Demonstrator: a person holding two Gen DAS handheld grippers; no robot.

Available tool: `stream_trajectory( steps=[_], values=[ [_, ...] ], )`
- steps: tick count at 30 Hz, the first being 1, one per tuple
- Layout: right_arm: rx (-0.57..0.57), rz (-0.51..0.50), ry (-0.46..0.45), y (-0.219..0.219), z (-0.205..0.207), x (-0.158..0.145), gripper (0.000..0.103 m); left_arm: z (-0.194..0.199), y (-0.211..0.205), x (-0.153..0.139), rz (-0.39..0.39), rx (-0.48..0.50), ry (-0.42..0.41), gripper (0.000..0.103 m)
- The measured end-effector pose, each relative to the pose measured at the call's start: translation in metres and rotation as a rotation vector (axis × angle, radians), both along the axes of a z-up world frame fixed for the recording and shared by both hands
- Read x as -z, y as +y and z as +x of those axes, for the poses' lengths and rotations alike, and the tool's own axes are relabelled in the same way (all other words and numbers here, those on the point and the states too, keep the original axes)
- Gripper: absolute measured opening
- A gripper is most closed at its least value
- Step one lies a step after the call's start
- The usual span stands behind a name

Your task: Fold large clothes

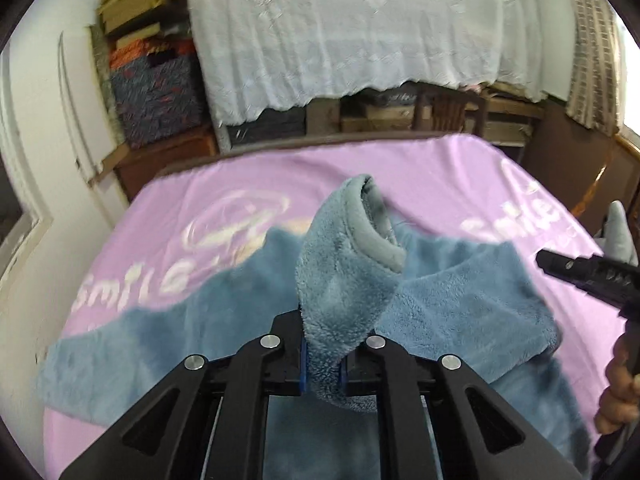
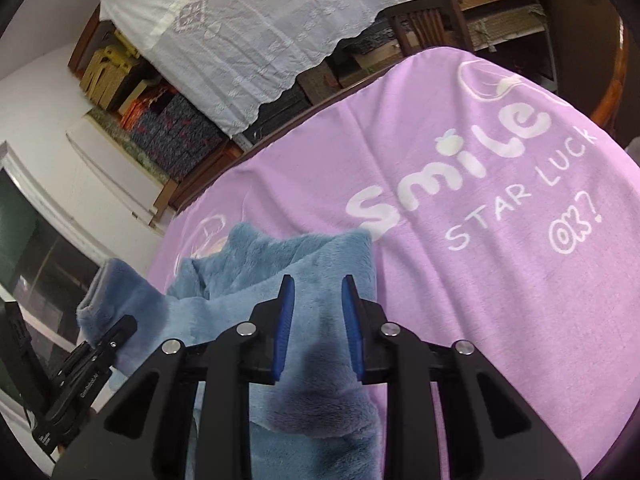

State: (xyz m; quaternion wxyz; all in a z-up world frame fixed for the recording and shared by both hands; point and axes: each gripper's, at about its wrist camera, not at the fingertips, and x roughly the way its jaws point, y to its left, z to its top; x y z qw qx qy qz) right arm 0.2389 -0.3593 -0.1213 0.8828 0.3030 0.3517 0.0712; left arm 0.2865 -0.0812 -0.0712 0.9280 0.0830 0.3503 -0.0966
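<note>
A blue fleece garment [image 1: 460, 304] lies spread on a pink blanket [image 1: 420, 184]. My left gripper [image 1: 323, 340] is shut on one sleeve [image 1: 340, 272], which stands up over the jaws with its grey cuff [image 1: 376, 224] curling on top. In the right wrist view, my right gripper [image 2: 318, 286] is closed on a bunched fold of the same garment [image 2: 280, 256], and fleece fills the gap between its blue pads [image 2: 285, 320]. The right gripper [image 1: 560, 270] also shows at the right edge of the left wrist view, held by a hand [image 1: 618, 396]. The left gripper [image 2: 116, 332] appears at the lower left, under the sleeve [image 2: 108, 288].
The blanket [image 2: 500, 280], printed with white "Smile" lettering [image 2: 460, 168], covers a table. Behind it stand a piece of furniture draped in white lace cloth [image 1: 340, 32], stacked boxes [image 1: 152, 80] and a wooden chair [image 1: 444, 108]. A white wall [image 1: 40, 140] is at left.
</note>
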Motion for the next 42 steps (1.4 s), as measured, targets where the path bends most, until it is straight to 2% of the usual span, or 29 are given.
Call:
stream_trajectory(
  steps=[2, 5, 8, 13, 15, 16, 18, 21, 24, 26, 29, 31, 32, 35, 38, 42],
  values=[
    [-0.029, -0.027, 0.033, 0.010, 0.004, 0.006, 0.024, -0.001, 0.007, 0.010, 0.003, -0.020, 0.030, 0.035],
    [-0.049, -0.067, 0.090, 0.019, 0.010, 0.015, 0.022, -0.002, 0.022, 0.021, 0.003, -0.053, 0.050, 0.041],
    [-0.045, -0.102, 0.163, 0.020, 0.018, 0.029, 0.014, 0.004, 0.037, 0.026, -0.032, -0.087, 0.072, 0.041],
    [-0.020, -0.087, 0.176, 0.014, 0.018, 0.035, 0.006, 0.013, 0.074, 0.034, -0.080, -0.194, 0.130, 0.040],
    [0.005, -0.094, 0.166, 0.012, 0.016, 0.032, 0.006, 0.013, 0.086, 0.033, -0.112, -0.223, 0.147, 0.039],
    [0.029, -0.114, 0.142, 0.010, 0.012, 0.026, 0.010, 0.011, 0.091, 0.029, -0.135, -0.227, 0.148, 0.039],
    [0.040, -0.135, 0.082, 0.011, 0.004, 0.012, 0.010, 0.006, 0.089, 0.018, -0.151, -0.209, 0.121, 0.039],
    [-0.030, -0.111, 0.004, 0.023, -0.006, -0.006, 0.010, -0.003, 0.068, 0.002, -0.136, -0.116, 0.084, 0.039],
    [-0.104, -0.102, 0.018, 0.038, -0.006, -0.004, 0.010, -0.006, 0.037, 0.002, -0.118, -0.016, 0.104, 0.040],
    [-0.165, -0.069, 0.051, 0.047, -0.003, 0.003, 0.011, -0.002, 0.025, 0.010, -0.098, 0.008, 0.125, 0.040],
    [-0.198, -0.061, 0.115, 0.053, 0.003, 0.014, 0.010, 0.007, 0.017, 0.028, -0.063, 0.007, 0.161, 0.040],
    [-0.191, -0.054, 0.198, 0.050, 0.010, 0.030, 0.005, 0.015, 0.021, 0.047, -0.050, -0.013, 0.211, 0.043],
    [-0.189, -0.032, 0.207, 0.047, 0.011, 0.033, 0.003, 0.018, 0.024, 0.054, -0.055, -0.015, 0.229, 0.044],
    [-0.170, -0.010, 0.219, 0.040, 0.009, 0.033, 0.000, 0.016, 0.030, 0.053, -0.071, -0.010, 0.213, 0.044],
    [-0.147, -0.056, 0.209, 0.040, 0.004, 0.029, 0.000, 0.012, 0.039, 0.046, -0.089, -0.035, 0.190, 0.043],
    [-0.100, -0.085, 0.151, 0.035, -0.008, 0.019, 0.003, 0.009, 0.058, 0.031, -0.140, -0.077, 0.141, 0.043]
  ],
)
